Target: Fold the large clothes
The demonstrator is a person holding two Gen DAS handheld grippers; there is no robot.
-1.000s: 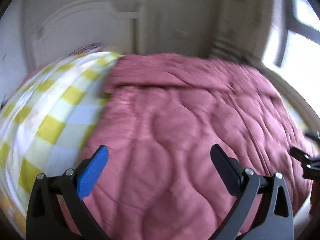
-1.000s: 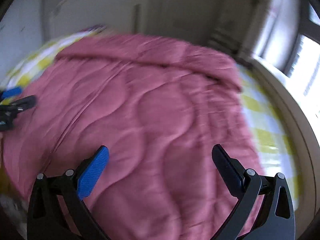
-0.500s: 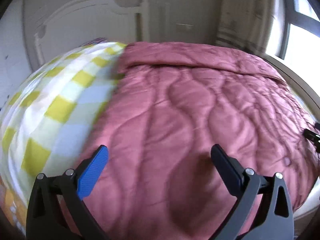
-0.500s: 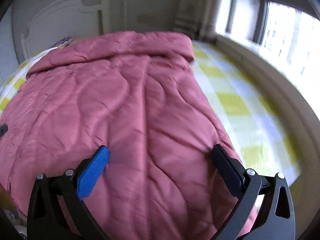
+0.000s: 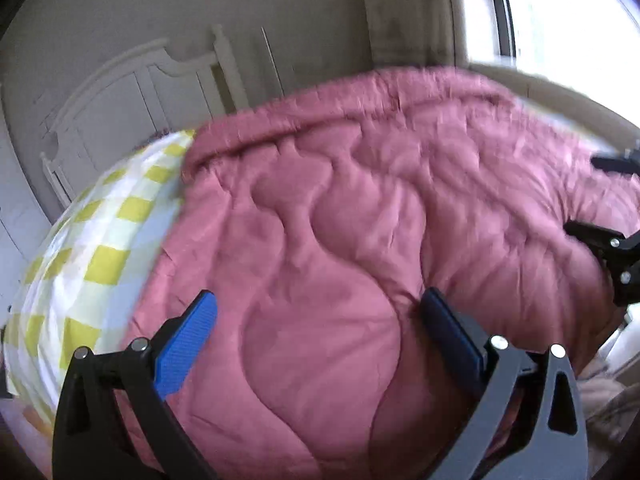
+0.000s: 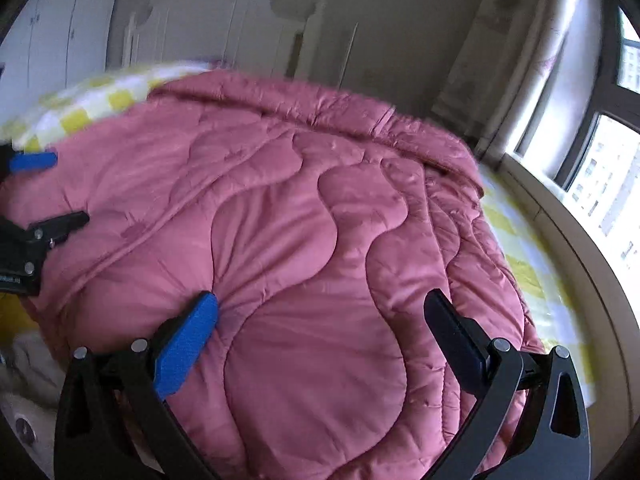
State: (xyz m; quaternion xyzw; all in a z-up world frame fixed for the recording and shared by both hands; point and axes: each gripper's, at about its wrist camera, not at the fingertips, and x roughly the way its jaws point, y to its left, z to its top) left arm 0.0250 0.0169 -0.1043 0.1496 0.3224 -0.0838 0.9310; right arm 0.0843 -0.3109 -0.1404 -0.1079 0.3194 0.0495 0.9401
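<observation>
Pink quilted garment (image 6: 304,240) lies spread over the checked bed (image 5: 100,240), far edge turned back near the headboard (image 5: 132,92). Left gripper (image 5: 316,320) and right gripper (image 6: 320,320), jaws wide apart, holding nothing, at near hem. Judged early: most folds left.

No text, label, brand, number or sign can be read in either view.

A pink quilted comforter (image 5: 340,240) lies spread and rumpled across the bed, its far edge folded over.
</observation>
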